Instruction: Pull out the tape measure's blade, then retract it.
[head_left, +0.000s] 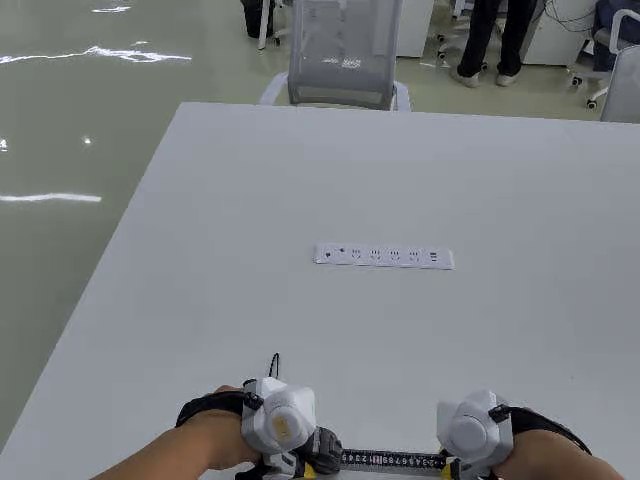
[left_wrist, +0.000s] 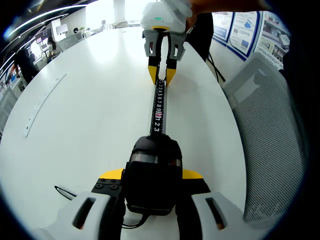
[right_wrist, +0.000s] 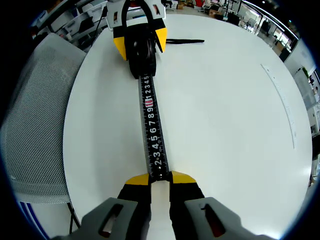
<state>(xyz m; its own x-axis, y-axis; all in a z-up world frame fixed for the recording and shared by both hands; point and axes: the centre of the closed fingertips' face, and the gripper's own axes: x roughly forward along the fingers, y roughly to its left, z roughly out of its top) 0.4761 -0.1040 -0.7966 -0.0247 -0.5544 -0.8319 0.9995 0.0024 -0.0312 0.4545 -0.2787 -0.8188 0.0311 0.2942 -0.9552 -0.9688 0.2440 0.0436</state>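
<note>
A black tape measure case (left_wrist: 152, 170) sits on the white table, and my left gripper (left_wrist: 152, 175) is shut on it with its yellow-tipped jaws on both sides. The black blade (right_wrist: 152, 125) with white numbers lies flat on the table, pulled out a short way. My right gripper (right_wrist: 160, 178) is shut on the blade's end. In the head view the left gripper (head_left: 300, 462) and the right gripper (head_left: 452, 465) face each other at the table's near edge, with the blade (head_left: 392, 460) stretched between them.
A white power strip (head_left: 385, 256) lies flat mid-table. A thin black cord (right_wrist: 185, 41) trails from the case. A grey mesh chair (head_left: 345, 50) stands at the far edge, another mesh chair (left_wrist: 270, 130) by the near edge. People (head_left: 490, 40) stand far behind.
</note>
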